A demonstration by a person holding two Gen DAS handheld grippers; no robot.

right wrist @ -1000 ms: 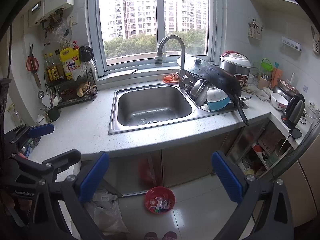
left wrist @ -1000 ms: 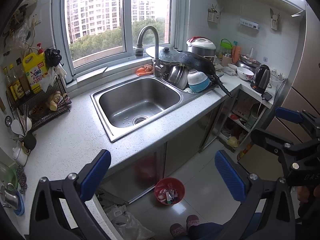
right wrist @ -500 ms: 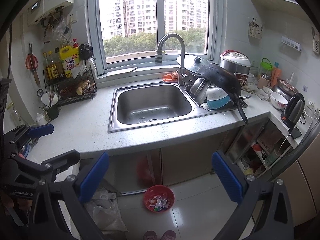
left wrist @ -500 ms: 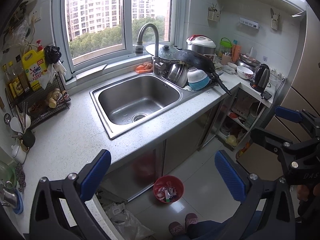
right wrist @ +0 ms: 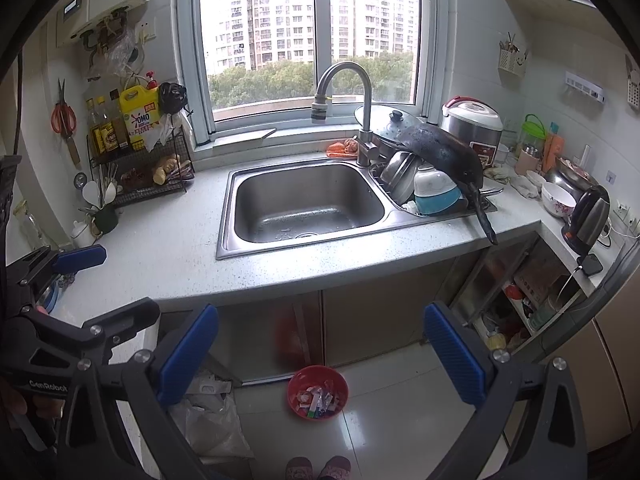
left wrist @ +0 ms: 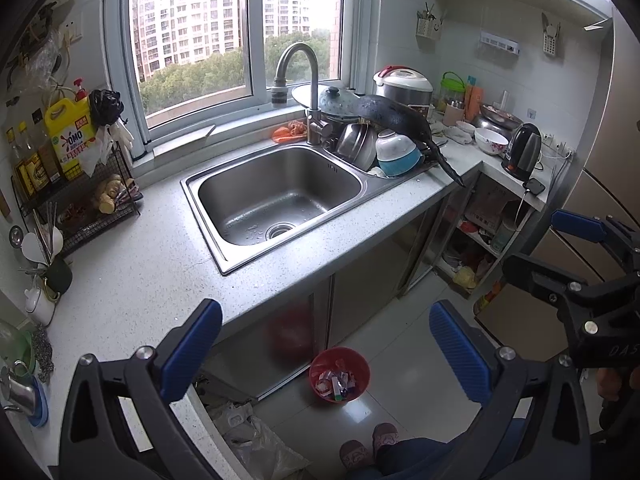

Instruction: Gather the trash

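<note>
- We hold both tongs above the floor in front of the speckled grey stone countertop (left wrist: pixel 132 280), which spans the view ahead of both pairs of fingers.
- Stainless steel rectangular sink basin (left wrist: pixel 280 200) sits ahead of the tongs, set into that countertop; no items visible inside it.
- Beyond the sink's right side we see a pile of washed dishes: a black long-handled wok (right wrist: pixel 444 156) rests tilted on top, its handle jutting past the counter edge; a blue-and-white bowl (left wrist: pixel 398 154) lies upside down under it.
- Curved steel tap (right wrist: pixel 344 92) rises behind the basin, in front of the window.
- Black wire rack (left wrist: pixel 80 204) with bottles and a yellow detergent jug (left wrist: pixel 68 136) stands far left of the tongs, against the wall.
- Left tongs (left wrist: pixel 324 352): blue-padded fingers (left wrist: pixel 192 348) spread wide, nothing between them.
- Right tongs (right wrist: pixel 320 352): blue-padded fingers likewise spread wide, holding nothing; the left tool's body shows at this view's left edge.
- Small round red plastic bin (left wrist: pixel 339 374) stands on the pale tiled floor, below and between each pair of fingers, just before the cabinet doors. It holds mixed wrapper scraps (right wrist: pixel 318 398).
- Crumpled translucent plastic bag (right wrist: pixel 212 420) lies on the floor left of the bin, near the left finger of the right tongs.
- Our slippered feet (left wrist: pixel 368 446) show below the bin.
</note>
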